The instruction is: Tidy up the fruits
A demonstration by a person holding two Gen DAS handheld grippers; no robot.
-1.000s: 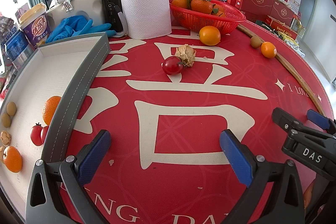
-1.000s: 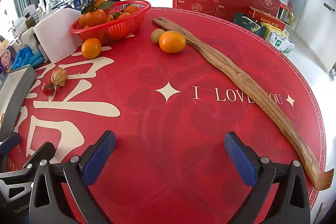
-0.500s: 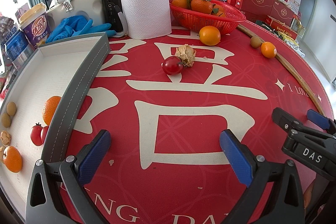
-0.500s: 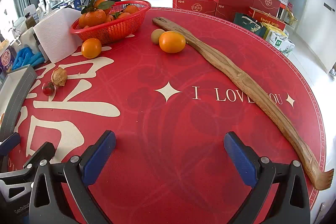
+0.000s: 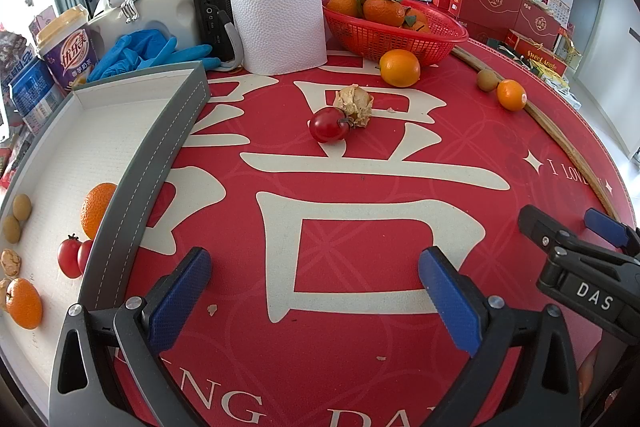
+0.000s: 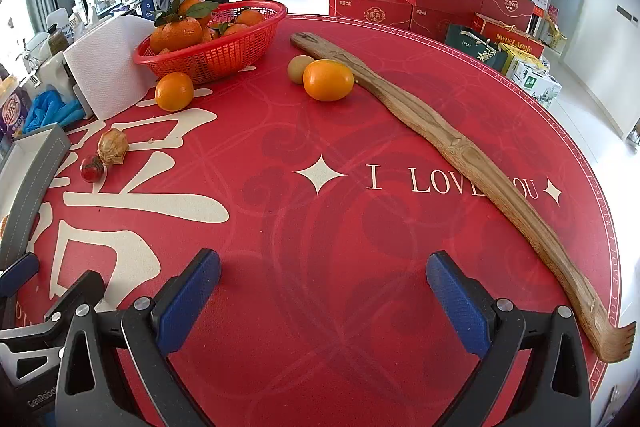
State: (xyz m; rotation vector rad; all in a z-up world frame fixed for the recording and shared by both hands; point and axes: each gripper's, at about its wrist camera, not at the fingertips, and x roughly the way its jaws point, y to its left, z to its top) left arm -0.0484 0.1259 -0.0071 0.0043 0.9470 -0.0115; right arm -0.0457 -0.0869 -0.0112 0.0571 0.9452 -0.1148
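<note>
A grey-rimmed white tray (image 5: 156, 163) at the left holds oranges (image 5: 96, 209), cherry tomatoes (image 5: 70, 259) and small brown fruits (image 5: 20, 207). On the red mat lie a cherry tomato (image 5: 328, 125), a papery husk fruit (image 5: 354, 105), an orange (image 5: 400, 67), a small brown fruit (image 5: 487, 80) and another orange (image 5: 511, 95). The same pair, orange (image 6: 328, 79) and brown fruit (image 6: 298, 67), shows in the right wrist view. My left gripper (image 5: 316, 295) is open and empty above the mat. My right gripper (image 6: 322, 301) is open and empty too.
A red basket (image 5: 400, 35) of leafy oranges stands at the back beside a paper towel roll (image 5: 280, 19). A long wooden back scratcher (image 6: 460, 155) lies along the right. Blue gloves (image 5: 148, 51), a cup (image 5: 66, 51) and red boxes (image 6: 440, 3) surround the table.
</note>
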